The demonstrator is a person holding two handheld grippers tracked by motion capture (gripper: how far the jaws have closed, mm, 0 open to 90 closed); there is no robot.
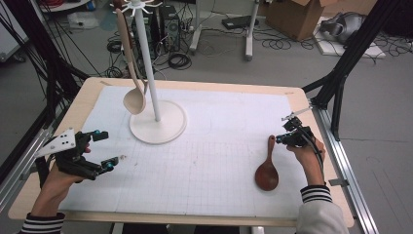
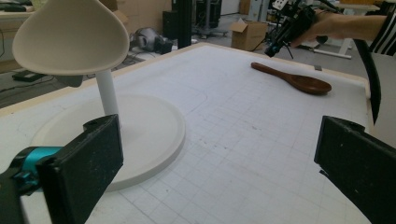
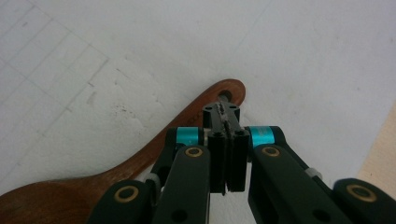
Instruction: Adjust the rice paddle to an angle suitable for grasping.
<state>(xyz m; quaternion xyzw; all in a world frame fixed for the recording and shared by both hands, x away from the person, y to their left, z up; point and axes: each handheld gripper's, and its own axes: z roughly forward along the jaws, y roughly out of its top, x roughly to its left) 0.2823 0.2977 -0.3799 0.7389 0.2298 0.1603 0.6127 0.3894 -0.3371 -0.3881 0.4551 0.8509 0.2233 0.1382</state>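
High view: two spoons, brown (image 1: pixel 267 171), pale (image 1: pixel 134 100); left tool (image 1: pixel 106 148) apart, right tool (image 1: pixel 279 140) together.

On the table (image 1: pixel 311 97) we see a gridded mat (image 1: pixel 219 151) that covers most of the top. On the far left part of the mat stands a rack (image 1: pixel 157 119) with a round base and an upright pole. A pale spoon (image 1: pixel 132 73) hangs from the top of the rack, on the left side of the pole, with its bowl just above the base. On the right part of the mat lies a wooden spoon (image 1: pixel 267 168), handle away from us, bowl toward us. The right gripper (image 1: pixel 279 140) is at the far end of this handle, just right of it. The left gripper (image 1: pixel 111 150) is over the left edge of the mat, before the rack and well apart from the wooden spoon.
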